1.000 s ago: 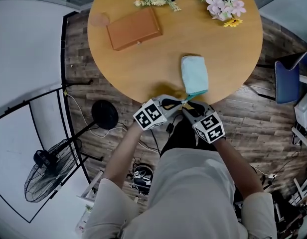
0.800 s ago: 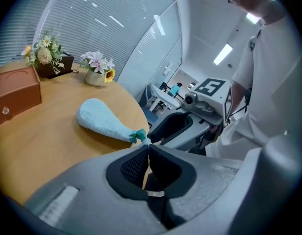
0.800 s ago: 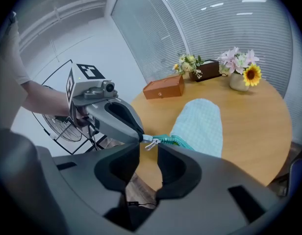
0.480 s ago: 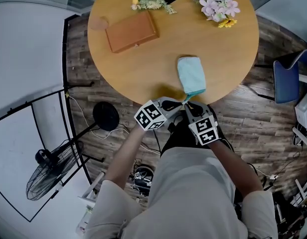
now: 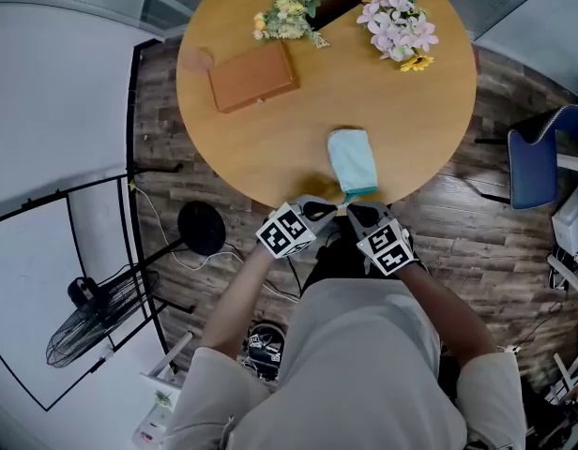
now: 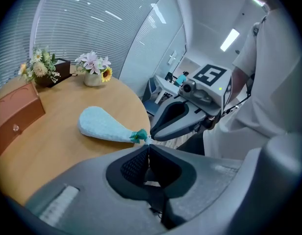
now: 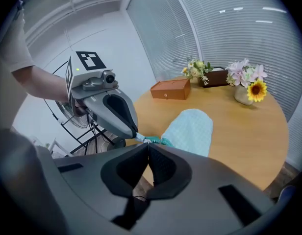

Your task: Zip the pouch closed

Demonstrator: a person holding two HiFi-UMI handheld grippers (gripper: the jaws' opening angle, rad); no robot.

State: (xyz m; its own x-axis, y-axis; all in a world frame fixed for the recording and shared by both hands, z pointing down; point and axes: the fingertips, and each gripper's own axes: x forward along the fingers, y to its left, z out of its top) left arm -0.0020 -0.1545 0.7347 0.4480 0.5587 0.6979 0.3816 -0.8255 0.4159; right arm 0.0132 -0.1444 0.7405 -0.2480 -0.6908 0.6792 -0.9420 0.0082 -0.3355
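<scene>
Pouch [image 5: 352, 160] lies at the near edge of the table [image 5: 270, 129], green end tab [image 6: 138, 136] toward the person, where the left gripper [image 6: 147, 146], jaws together, appears to pin that end as anchor, while the right gripper [image 7: 147, 145] has just closed its jaws on the apparent zip pull [image 7: 150, 140].

Zipper pull [image 7: 147, 140] too small to make out clearly; blue chair [image 5: 542, 162] cut by right edge.
</scene>
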